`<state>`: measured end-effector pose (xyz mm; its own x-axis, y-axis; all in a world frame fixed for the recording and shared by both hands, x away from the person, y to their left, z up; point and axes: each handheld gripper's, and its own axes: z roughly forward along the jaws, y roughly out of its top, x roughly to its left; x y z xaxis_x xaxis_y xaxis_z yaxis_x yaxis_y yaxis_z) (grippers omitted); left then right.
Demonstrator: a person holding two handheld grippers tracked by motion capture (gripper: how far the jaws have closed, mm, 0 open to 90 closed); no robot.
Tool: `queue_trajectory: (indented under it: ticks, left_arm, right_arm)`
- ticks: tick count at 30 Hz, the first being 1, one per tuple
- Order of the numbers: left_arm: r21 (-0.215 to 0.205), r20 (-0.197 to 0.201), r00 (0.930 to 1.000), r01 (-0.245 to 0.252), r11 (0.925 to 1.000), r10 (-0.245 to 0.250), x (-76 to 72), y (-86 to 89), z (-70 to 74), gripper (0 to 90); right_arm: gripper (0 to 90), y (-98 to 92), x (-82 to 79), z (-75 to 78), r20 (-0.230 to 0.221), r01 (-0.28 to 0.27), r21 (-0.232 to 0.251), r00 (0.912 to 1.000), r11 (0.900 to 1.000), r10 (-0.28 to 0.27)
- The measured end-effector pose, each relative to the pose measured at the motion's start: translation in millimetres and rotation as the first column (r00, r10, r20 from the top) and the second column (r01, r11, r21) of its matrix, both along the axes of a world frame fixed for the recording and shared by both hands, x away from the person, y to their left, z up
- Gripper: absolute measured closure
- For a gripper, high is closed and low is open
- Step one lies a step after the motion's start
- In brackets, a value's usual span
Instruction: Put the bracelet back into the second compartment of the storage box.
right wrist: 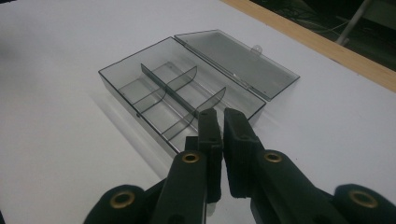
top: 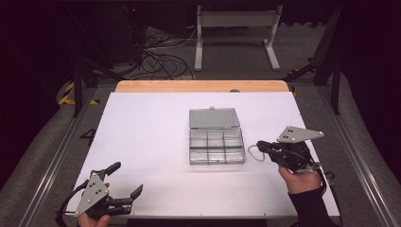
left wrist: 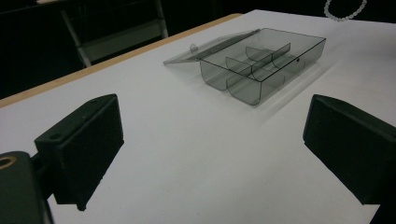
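On white table, open compartment box; beyond, cables on grey floor.

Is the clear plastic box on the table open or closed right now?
Open. The box has its lid folded back flat on the table behind it, and its compartments look empty.

Dark room beyond the white table: grey carpet floor, tangled cables, metal stand.
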<state>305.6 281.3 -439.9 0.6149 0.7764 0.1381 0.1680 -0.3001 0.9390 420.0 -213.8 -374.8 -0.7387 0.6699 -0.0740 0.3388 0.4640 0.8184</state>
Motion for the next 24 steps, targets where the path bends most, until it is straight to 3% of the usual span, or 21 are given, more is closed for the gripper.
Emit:
queue_trajectory:
  ticks: [24]
  left_arm:
    - [0.007,0.006,1.0000,0.003,1.0000,-0.003,0.4,0.8,0.2,5.6]
  right_arm:
    - [86.7,39.5,32.7,11.5,-0.034,-0.039,0.023,0.9987,0.999,0.039]
